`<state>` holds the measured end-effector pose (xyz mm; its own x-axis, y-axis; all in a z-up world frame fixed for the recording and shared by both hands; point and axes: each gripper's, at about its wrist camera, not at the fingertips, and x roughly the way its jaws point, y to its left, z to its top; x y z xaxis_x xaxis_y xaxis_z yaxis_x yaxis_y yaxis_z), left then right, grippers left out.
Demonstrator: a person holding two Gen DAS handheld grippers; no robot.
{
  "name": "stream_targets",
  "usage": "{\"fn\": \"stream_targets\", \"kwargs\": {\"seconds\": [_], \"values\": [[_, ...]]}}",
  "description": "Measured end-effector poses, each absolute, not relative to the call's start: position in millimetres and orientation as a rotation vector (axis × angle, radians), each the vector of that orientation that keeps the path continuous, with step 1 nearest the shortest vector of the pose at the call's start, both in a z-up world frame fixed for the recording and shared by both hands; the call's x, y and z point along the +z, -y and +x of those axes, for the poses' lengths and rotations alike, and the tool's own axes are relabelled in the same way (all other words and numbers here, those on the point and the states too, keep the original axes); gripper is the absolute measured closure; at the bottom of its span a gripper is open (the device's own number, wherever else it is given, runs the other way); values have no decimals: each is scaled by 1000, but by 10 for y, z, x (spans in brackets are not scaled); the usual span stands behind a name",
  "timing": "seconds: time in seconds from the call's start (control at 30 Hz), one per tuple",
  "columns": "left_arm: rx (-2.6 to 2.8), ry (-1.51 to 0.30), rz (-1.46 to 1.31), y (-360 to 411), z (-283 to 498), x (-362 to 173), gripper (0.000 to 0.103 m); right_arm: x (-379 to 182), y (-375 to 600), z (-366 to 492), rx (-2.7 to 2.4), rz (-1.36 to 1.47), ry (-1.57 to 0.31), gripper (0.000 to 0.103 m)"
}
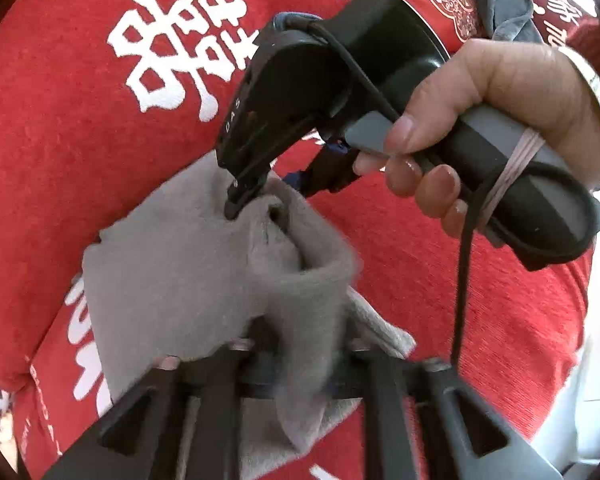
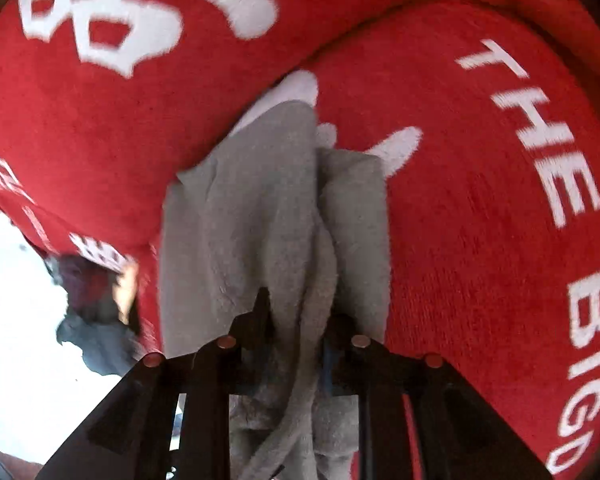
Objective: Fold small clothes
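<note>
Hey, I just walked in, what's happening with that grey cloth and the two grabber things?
A person is working a small grey garment with two handheld grippers over a red blanket printed with white lettering. The right gripper, held in the person's right hand, is pinching one part of the cloth, and the left gripper is shut on another part. The cloth is lifted and bunched between them, not yet folded flat. A darker grey garment lies farther off.

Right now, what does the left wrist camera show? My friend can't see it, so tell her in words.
A small gray cloth hangs bunched between two tools over a red blanket with white writing. The right tool, held by a hand, pinches the cloth's top edge; the left tool grips its lower part.
</note>
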<state>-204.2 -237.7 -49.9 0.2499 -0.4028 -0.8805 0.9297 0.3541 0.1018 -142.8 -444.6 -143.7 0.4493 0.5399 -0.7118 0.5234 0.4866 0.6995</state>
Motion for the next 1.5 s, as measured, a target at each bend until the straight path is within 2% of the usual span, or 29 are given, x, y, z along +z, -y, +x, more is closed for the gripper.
{"fn": "stream_targets", "kwargs": {"seconds": [0.07,0.17,0.27,0.3,0.47,0.6,0.97,1.0,1.03,1.07,1.1,1.17,1.3,1.43,1.5], "values": [[-1008,-891,702,2290,-2008,-402,32,-1404,4420,-1430,13,1123,-1171,75],[-1002,-935,666,2045,-1909,-209,32,-1296,4339,-1414,-8,1104,-1207,68],[-946,-1007,594,1759,-1712,-63,32,-1072,4369,-1539,-42,1068,-1211,47],[-909,-1045,554,1663,-1622,-39,32,-1020,4381,-1625,-54,1066,-1214,46],[-643,-1332,249,1135,-925,-366,32,-838,4285,-2228,-76,1158,-1181,45],[-583,-1520,27,835,-719,-744,32,-853,4117,-2588,-61,1219,-1179,42],[-737,-1653,-22,860,-630,-1020,34,-998,3447,-2798,-66,1384,-1056,42],[-761,-1649,-11,907,-643,-1029,56,-1053,3430,-2739,-86,1390,-1038,43],[-789,-1642,6,941,-673,-1014,67,-1117,3429,-2692,-115,1412,-1015,46],[-800,-1630,48,980,-683,-977,69,-1192,3434,-2657,-143,1450,-990,75],[-820,-1604,88,1008,-700,-923,74,-1257,3446,-2613,-163,1485,-982,95],[-870,-1550,158,987,-748,-821,74,-1282,3443,-2602,-178,1540,-948,95],[-889,-1532,266,826,-824,-908,74,-1049,3315,-2680,-147,1463,-940,95],[-862,-1534,237,748,-854,-949,74,-1402,3257,-2840,-230,1415,-1068,95],[-843,-1509,237,718,-873,-884,74,-1520,3258,-2875,-226,1427,-1072,94]]}}
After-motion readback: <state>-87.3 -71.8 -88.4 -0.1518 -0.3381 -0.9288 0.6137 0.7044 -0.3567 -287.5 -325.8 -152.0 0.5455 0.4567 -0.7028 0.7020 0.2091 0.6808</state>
